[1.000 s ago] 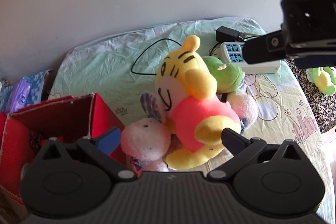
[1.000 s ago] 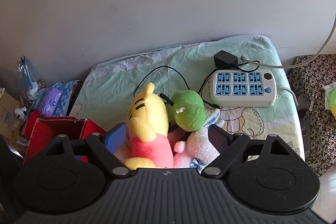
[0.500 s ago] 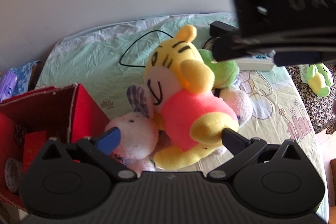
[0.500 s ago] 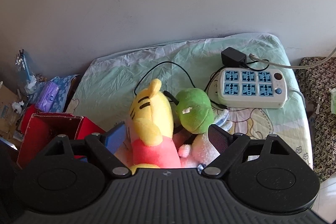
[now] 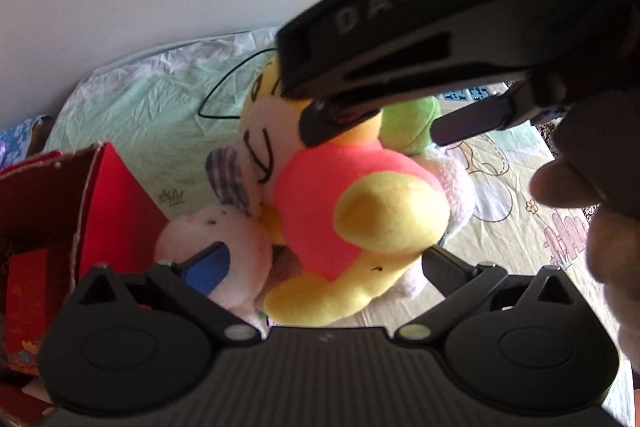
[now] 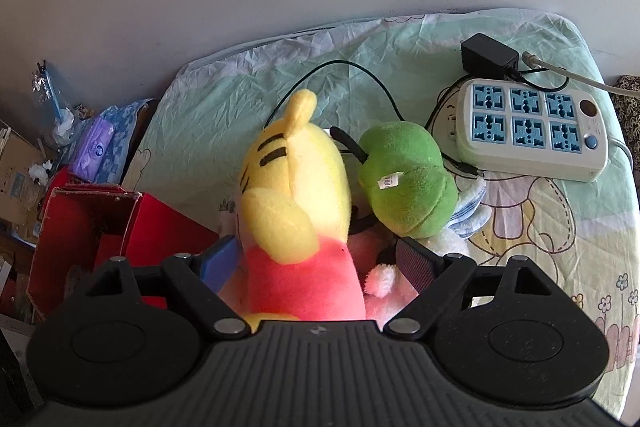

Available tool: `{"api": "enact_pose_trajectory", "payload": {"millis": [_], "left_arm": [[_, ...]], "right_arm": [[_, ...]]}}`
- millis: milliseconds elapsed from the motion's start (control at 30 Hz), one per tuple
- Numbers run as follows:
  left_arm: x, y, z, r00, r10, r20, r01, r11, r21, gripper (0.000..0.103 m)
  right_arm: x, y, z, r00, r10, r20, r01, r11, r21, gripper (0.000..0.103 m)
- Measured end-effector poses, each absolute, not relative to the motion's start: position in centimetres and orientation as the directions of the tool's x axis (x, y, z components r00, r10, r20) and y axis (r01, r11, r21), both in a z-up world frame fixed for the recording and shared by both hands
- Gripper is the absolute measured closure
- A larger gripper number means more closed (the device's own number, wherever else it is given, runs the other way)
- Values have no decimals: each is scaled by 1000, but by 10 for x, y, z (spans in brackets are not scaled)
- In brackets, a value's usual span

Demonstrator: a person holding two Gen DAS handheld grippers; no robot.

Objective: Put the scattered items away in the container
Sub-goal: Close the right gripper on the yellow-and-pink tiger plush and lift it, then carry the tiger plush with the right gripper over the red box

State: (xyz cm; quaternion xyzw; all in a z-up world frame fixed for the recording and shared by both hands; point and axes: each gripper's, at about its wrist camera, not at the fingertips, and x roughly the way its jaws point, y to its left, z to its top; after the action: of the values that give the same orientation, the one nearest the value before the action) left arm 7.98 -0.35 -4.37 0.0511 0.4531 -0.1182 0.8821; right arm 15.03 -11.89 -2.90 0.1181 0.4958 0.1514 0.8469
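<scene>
Yellow tiger plush (image 6: 296, 203) between open right gripper (image 6: 320, 263) fingers.

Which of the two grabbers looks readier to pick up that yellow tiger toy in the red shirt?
Right, probably. The right gripper is open with the tiger plush between its fingers. The left gripper is open too, but the tiger and the pink plush both sit in its gap.

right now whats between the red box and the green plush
The yellow tiger plush in its pink shirt lies between the red box and the green plush, pressed against the green one; the right wrist view shows it.
</scene>
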Motion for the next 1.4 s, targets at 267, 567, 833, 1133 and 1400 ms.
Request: {"api": "enact_pose_trajectory", "payload": {"millis": [267,567,833,1133,1400], "left_arm": [[81,-3,-50,572,-185,-799,271,962,-29,1],[79,-16,-56,595,-182,-783,330,944,32,1],[68,-12,-51,595,-293,-748,396,917,-45,28],[37,-29,-31,648,-331,-686,449,893,-7,37],[12,-46,-3,705,-343,-621,482,874,65,38]], "right_arm": [[161,-119,-46,426,400,-812,-126,915,384,25],[160,-126,-56,389,483,-784,-109,869,482,45],[149,-148,-61,397,543,-740,-79,823,562,55],[125,-177,-51,477,582,-658,-33,760,649,59],[97,-199,-32,579,587,-566,-24,706,708,59]]}}
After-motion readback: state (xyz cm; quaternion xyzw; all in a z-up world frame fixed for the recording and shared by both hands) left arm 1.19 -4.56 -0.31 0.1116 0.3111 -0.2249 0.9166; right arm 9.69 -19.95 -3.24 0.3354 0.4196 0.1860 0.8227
